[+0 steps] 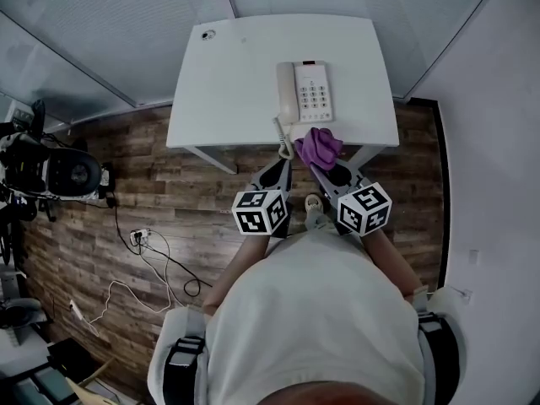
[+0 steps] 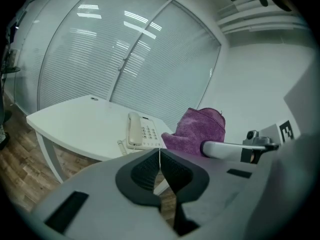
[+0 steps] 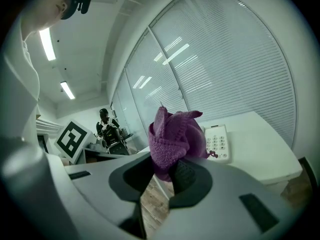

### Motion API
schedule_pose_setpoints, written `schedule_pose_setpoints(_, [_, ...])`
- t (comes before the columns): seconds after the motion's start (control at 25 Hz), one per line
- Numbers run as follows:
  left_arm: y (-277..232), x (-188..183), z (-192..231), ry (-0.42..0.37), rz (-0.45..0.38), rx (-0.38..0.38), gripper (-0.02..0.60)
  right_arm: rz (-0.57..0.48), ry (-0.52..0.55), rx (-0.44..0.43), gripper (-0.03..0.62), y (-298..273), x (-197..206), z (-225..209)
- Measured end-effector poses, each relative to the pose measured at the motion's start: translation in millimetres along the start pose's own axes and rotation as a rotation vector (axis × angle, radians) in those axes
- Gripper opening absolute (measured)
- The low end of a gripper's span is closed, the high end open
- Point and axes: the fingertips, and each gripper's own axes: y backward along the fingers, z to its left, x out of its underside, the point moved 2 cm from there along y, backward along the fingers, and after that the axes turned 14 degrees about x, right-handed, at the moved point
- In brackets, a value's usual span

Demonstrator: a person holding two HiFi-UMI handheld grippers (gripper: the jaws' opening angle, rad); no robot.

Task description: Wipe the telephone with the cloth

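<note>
A cream telephone (image 1: 305,91) with its handset on the left lies at the near edge of the white table (image 1: 228,83). Its coiled cord hangs over the edge. My right gripper (image 1: 318,165) is shut on a bunched purple cloth (image 1: 318,146), held just short of the table edge below the telephone. In the right gripper view the cloth (image 3: 172,136) stands up out of the gripper (image 3: 167,166), with the telephone (image 3: 217,143) behind it. My left gripper (image 1: 284,157) sits beside it, shut and empty. The left gripper view shows that gripper (image 2: 160,151), the telephone (image 2: 141,131) and the cloth (image 2: 197,131).
A small round thing (image 1: 207,34) lies at the table's far left corner. White cables and a plug (image 1: 143,243) trail over the wooden floor on the left, near dark equipment (image 1: 67,175). Glass walls with blinds stand behind the table; a white wall runs along the right.
</note>
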Motion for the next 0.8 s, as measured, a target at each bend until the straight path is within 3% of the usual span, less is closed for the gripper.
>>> schedule_pose_setpoints(0.48, [38.3, 36.1, -22.7, 0.027, 0.031, 0.015, 0.026, 0.006, -0.019, 0.036, 0.089, 41.4, 27.9, 28.4])
schedule_pose_setpoints(0.8, [50.5, 46.4, -42.4, -0.001, 0.027, 0.029, 0.026, 0.009, -0.007, 0.019, 0.089, 61.7, 41.2, 44.4])
